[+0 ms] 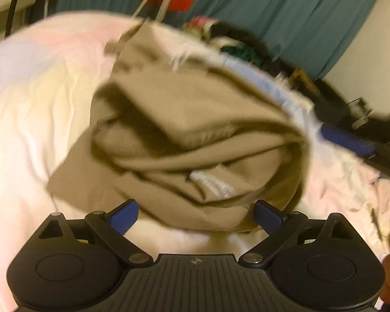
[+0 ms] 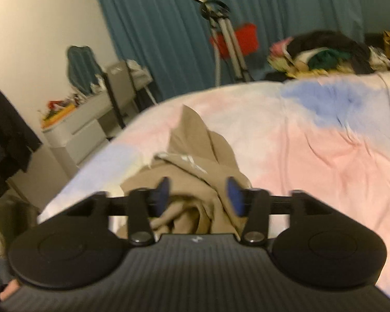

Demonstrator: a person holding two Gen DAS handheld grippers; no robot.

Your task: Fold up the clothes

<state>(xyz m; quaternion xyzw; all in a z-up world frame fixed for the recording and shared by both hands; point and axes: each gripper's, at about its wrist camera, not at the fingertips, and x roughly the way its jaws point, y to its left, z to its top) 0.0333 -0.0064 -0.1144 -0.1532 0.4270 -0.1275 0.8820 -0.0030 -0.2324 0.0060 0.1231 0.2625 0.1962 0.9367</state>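
Tan garment point(image 1: 184, 140) bunched on pastel bed point(image 1: 33, 119), white label point(image 1: 213, 186) blurred and unreadable, left gripper point(image 1: 195, 214) spread wide beside it, right gripper point(image 2: 198, 195) parted over it, gripping nothing.

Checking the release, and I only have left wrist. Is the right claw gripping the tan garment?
Observer: No. The right claw is open. The tan garment lies bunched between and beyond its fingers, not pinched.
Operator: Anything past the bed edge on that side that I can't see?
Observer: Yes. In the right wrist view, a white drawer unit with clutter on top stands on the floor to the left of the bedspread.
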